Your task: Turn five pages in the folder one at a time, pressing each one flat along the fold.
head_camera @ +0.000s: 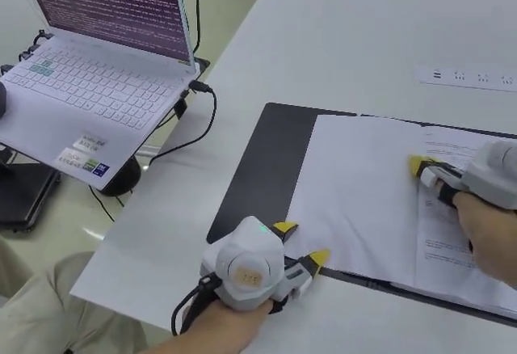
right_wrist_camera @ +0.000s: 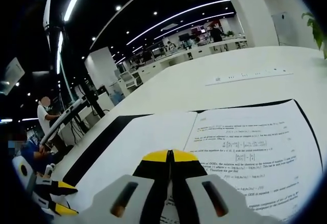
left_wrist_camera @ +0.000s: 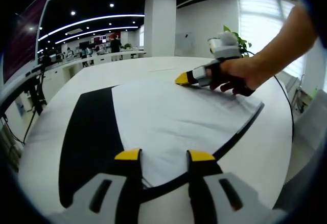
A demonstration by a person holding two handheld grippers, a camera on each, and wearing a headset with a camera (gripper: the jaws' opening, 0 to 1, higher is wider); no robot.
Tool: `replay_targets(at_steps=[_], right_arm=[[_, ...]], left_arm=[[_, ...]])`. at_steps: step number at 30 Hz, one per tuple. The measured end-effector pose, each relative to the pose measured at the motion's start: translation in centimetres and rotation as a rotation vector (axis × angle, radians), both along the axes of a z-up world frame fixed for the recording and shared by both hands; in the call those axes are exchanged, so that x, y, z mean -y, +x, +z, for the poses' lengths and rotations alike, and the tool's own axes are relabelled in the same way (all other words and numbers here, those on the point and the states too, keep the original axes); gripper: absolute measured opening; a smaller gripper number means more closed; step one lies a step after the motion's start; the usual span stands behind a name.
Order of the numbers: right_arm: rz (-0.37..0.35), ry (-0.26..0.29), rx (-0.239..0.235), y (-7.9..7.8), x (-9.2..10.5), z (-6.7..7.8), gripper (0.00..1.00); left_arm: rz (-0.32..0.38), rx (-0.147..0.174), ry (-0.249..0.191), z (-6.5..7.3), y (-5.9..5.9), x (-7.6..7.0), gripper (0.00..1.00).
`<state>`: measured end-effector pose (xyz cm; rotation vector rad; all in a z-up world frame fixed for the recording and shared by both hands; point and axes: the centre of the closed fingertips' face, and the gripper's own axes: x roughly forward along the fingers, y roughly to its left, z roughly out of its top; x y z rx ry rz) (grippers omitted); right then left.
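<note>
Across the lower right of the head view, the folder (head_camera: 258, 176) lies open on the white table (head_camera: 339, 39), its black cover bare at the left. A blank turned page (head_camera: 355, 200) lies over the cover's inner part, and a printed page (head_camera: 443, 250) lies to the right of it. The right gripper (head_camera: 422, 166) sits at the right edge of the frame with its yellow tips drawn together and nothing between them. In its own view the tips (right_wrist_camera: 168, 156) point down the line where the blank sheet meets the printed one. They look to be resting on the paper there, though contact is hard to confirm. The left gripper (head_camera: 302, 242) is at the bottom centre, jaws parted and empty, just at the folder's near edge; its own view (left_wrist_camera: 163, 156) shows that edge running under the gap. A laptop (head_camera: 105, 71) fills the upper left and a power strip (head_camera: 472, 77) lies at the upper right. This looks like the pressing step: a page is over and needs flattening along the fold. Next, the closed tips should probably run the length of the fold with light, even pressure while the left gripper steadies the sheet. How many pages are done cannot be judged.
</note>
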<state>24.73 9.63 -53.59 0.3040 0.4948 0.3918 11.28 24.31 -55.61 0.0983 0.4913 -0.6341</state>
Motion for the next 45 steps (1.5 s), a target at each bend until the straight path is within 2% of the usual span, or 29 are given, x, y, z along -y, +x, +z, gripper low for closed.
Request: replay_targets(at_steps=[8,21,37,45], right_arm=[[0.011,0.005,-0.016,-1.7,0.0,0.2,0.00],[0.020,0.054,-0.067,-4.8,-0.2,0.2,0.00],[0.049,0.077,-0.076,-9.2,-1.3,0.0,0.00],[0.076,0.084,-0.094,-11.1,-1.6,-0.7,0.00]], left_arm=[[0.001,-0.003,0.001,0.0,0.0,0.0,0.34],[0.000,-0.006,0.004,0.0,0.0,0.0,0.34],[0.001,-0.012,0.005,0.0,0.0,0.0,0.34],[0.004,-0.014,0.002,0.0,0.0,0.0,0.34]])
